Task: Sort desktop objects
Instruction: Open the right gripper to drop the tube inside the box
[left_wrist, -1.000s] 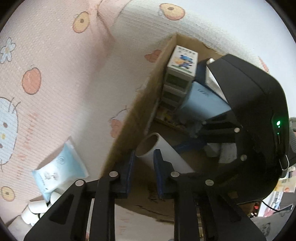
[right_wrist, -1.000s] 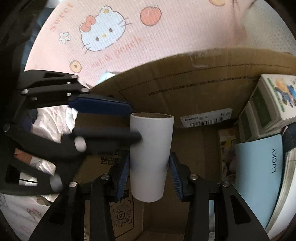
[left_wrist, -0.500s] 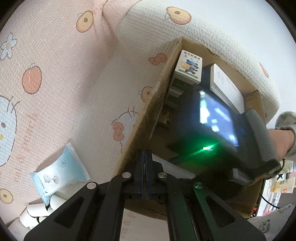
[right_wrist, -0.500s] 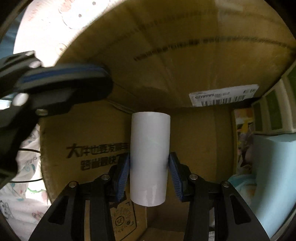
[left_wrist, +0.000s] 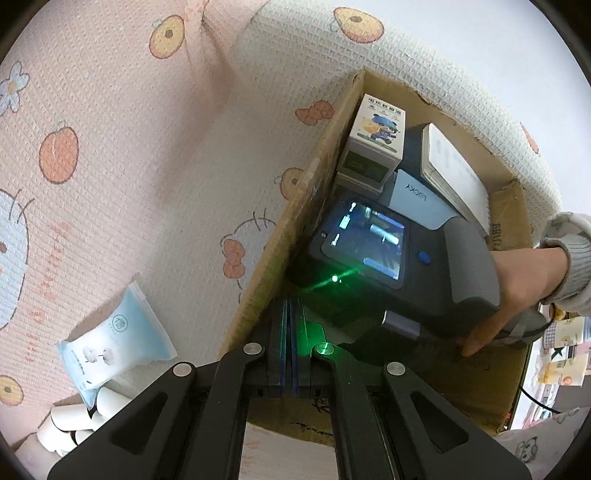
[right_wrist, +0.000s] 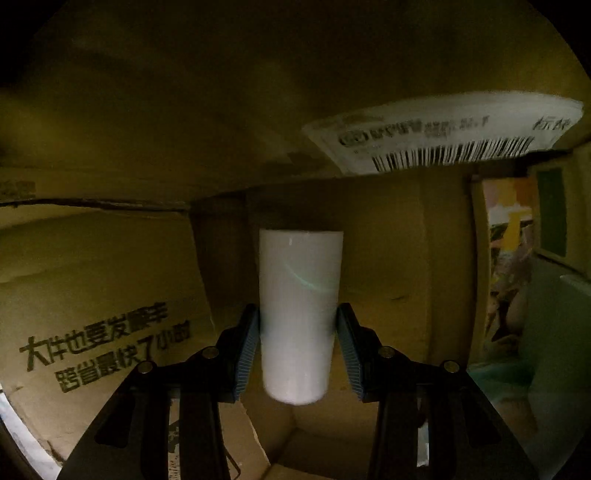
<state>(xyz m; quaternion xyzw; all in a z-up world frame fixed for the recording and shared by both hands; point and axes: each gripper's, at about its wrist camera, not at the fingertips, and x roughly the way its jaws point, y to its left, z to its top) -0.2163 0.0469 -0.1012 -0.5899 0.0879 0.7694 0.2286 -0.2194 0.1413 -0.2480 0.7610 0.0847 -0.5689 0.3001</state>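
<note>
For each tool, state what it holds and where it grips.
Right tool grips the white roll by its lower sides. Left tool is shut, holding nothing.

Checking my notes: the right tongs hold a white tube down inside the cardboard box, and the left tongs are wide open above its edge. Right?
Not quite. The left tongs are shut and empty, as the left wrist view shows. The rest holds: the right tongs grip the white tube inside the cardboard box.
</note>
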